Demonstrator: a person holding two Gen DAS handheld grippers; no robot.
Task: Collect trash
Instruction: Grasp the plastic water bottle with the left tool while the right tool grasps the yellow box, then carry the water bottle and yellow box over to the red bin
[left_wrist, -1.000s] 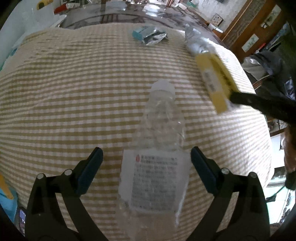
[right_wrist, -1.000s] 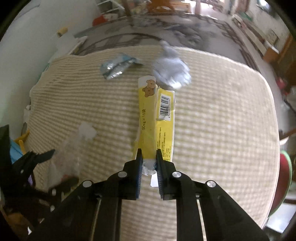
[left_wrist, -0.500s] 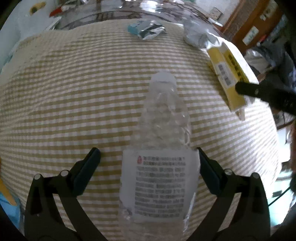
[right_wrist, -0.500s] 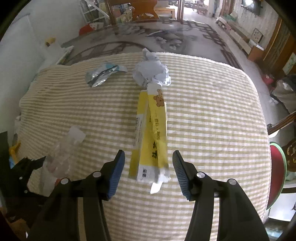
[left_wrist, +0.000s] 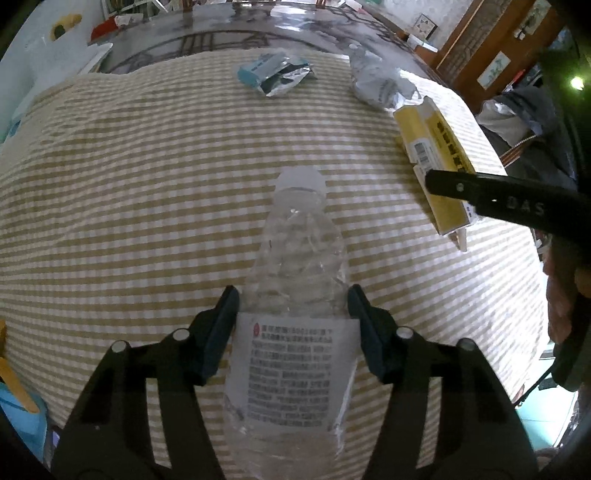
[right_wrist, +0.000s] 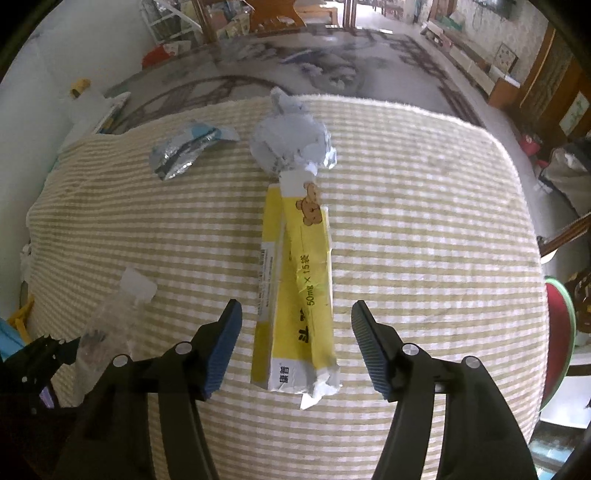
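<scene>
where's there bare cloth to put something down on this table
Free: the wide stretch left of the plastic bottle, below the foil wrapper, and the striped cloth right of the yellow box. Crowded: the far middle, where the wrapper, crumpled paper and box end cluster.

Home: wood chair, cabinet

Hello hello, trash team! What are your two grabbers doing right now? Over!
Left tool just closed onto the clear plastic bottle. Right tool just opened, flattened yellow box loose between its pads. Nothing in the way.
</scene>
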